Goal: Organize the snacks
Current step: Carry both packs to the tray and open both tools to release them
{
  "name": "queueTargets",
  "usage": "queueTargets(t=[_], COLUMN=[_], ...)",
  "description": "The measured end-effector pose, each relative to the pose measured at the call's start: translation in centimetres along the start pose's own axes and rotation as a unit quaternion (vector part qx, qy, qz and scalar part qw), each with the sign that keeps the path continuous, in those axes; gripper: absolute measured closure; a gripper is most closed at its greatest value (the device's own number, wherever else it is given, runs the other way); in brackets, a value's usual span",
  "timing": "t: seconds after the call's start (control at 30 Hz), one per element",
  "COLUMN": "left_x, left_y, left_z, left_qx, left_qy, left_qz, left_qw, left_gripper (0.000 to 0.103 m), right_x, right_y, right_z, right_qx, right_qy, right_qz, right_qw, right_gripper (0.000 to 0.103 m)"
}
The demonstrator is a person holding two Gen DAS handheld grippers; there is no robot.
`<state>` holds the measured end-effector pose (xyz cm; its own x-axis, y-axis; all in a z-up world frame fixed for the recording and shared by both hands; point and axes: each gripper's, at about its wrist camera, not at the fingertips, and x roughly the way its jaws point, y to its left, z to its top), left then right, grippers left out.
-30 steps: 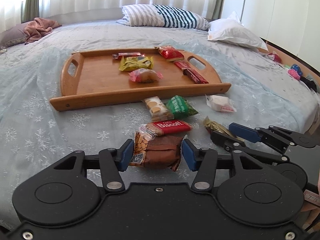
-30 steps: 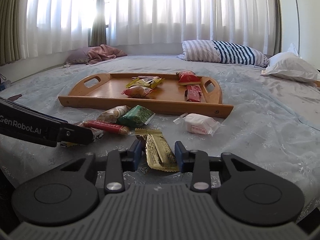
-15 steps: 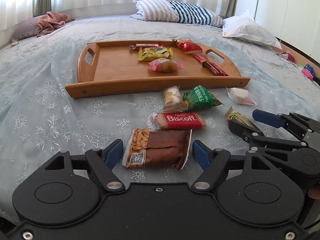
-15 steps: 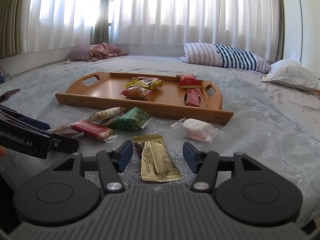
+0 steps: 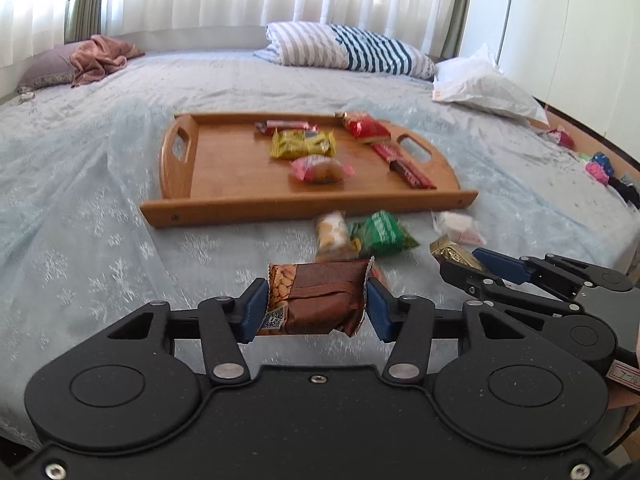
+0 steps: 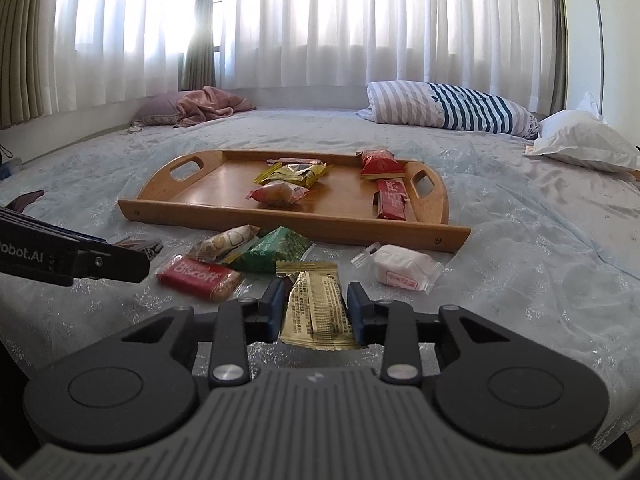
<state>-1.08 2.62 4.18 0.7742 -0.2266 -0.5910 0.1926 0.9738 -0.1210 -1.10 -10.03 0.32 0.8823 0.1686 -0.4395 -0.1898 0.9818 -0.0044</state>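
showing matte black plastic on the left gripper [image 5: 316,306], with blue pads on its fingers [image 5: 253,312], silver pivot screws and round recessed discs on the linkage plates. showing a ribbed grey housing on the right gripper [image 6: 316,306], plus dark blue pads. bearing white "robot.ai" lettering along one side.

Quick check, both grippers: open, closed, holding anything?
Left gripper: jaws closing on the brown snack pack, pads pressing it.
Right gripper: jaws closing on the gold wrapper, pads at its edges.
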Motion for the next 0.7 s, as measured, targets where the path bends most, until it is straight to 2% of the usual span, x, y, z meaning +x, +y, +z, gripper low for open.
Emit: queueTargets(t=[0.13,0.3,0.7], left_x=[-0.9,-0.5,4.1], left_y=[0.7,2.0,5.6], left_z=[1.4,3.8,10.8], left_qx=[-0.006,-0.012,-0.025], left_qy=[-0.022,-0.036,-0.050], left_qz=[-0.003,0.012,0.037], left_qw=[0.9997,0.9992,0.9978], left_gripper=[0.053,0.053,0.053], right_x=[0.1,0.9,6.6], right_y=[-0.5,-1.0,-3.0], right_z=[1.2,3.2,10.0], right_qx=[0.011,0.020,0.063], right_qy=[-0.007,-0.017,-0.023], right_qz=[-0.008,-0.010,0.000], right_qw=[1.000,1.000,0.998], right_gripper=[0.065,0.065,0.065])
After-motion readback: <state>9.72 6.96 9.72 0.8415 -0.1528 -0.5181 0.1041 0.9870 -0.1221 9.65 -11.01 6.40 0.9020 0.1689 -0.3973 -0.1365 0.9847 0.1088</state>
